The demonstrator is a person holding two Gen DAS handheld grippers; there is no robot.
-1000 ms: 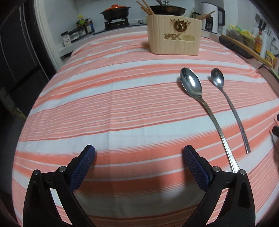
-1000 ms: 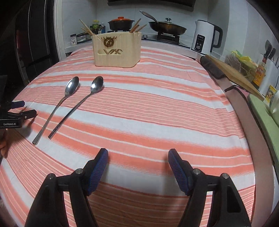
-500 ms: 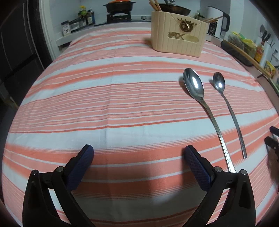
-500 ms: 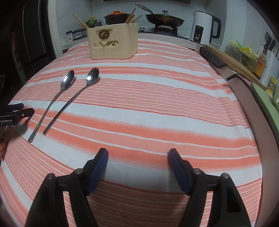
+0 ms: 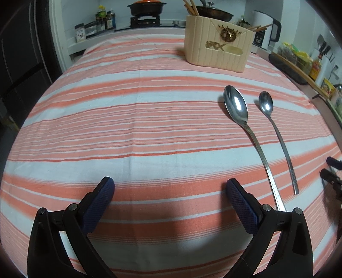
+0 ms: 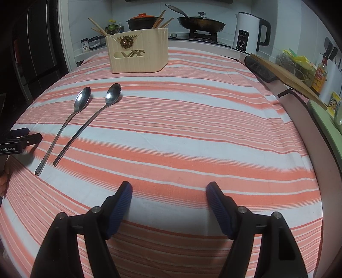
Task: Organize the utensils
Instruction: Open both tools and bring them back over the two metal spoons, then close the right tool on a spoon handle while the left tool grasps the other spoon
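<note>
The left gripper [image 5: 170, 188] hangs low over the table [image 5: 132, 119], which is covered by an orange-and-white striped cloth. Its jaws stand wide apart with only bare cloth between the blue pads [image 5: 100, 203]. The right gripper [image 6: 168, 191] is likewise near the cloth, jaws spread wide and holding nothing. In the right wrist view the left gripper shows at the left edge, with a bit of a hand [image 6: 4, 181] below it.

Two steel spoons lie side by side on the cloth, close but apart, bowls pointing away toward the holder. In the left wrist view the large spoon [image 5: 252, 136] lies just right of the left gripper's right finger, and its handle end runs behind that finger. The small spoon [image 5: 277, 136] lies just beyond it to the right. From the right wrist view both spoons lie well to the left of the right gripper, between it and the left gripper.

Farther back, a cream holder [image 6: 139, 53] stands upright on the cloth, with wooden chopsticks [image 6: 159, 20] sticking out of its top.

Behind the table, a stove carries a black pot with an orange lid [image 6: 142, 20] and a lidded pan [image 6: 201, 22]. A white kettle [image 6: 250, 32] stands to the right, and a wooden board [image 6: 284, 73] lies along the right side.
</note>
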